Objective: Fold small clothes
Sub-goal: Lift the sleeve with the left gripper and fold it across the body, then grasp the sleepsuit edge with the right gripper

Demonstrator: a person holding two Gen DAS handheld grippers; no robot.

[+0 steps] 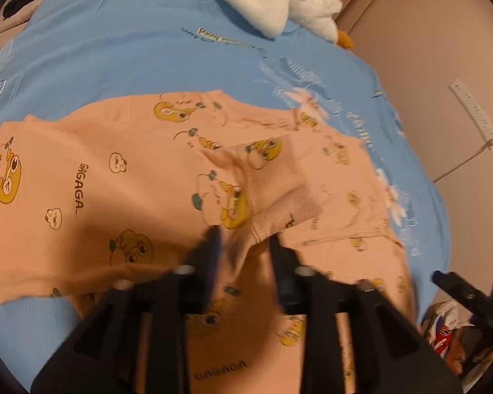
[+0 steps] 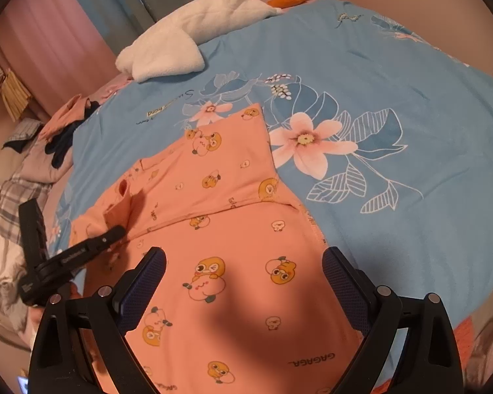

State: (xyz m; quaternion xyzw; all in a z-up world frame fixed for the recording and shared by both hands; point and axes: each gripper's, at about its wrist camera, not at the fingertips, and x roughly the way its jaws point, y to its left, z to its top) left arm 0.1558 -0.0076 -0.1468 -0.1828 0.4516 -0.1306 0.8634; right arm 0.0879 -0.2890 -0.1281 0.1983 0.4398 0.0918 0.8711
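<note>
A bed covered by a blue floral duvet (image 2: 410, 75) fills both views and stretches ahead of each hand-held gripper. On it, directly under and in front of both, lies the pink garment (image 2: 233, 229), printed with yellow cartoon animals and the word GAGAGA, spread mostly flat. In the right wrist view a sleeve (image 2: 233, 144) reaches away ahead of the right hand-held gripper toward a pink flower on the duvet. A white plush toy (image 2: 180, 46) with orange parts lies well beyond both, at the far edge of the bed. To the left of the right hand-held gripper, off the bed's side, is a heap of rumpled checked bedding (image 2: 13, 203). The right hand-held gripper (image 2: 243, 272) stands wide apart above the garment's body with nothing between its blue pads. The left hand-held gripper (image 1: 243, 233) is partly parted; a folded ribbed cuff of the garment (image 1: 266, 197) lies just ahead of and between its tips, and whether the pads press on the cloth cannot be told through the blur. In the right wrist view its tip (image 2: 115, 231) rests at that cuff.
</note>
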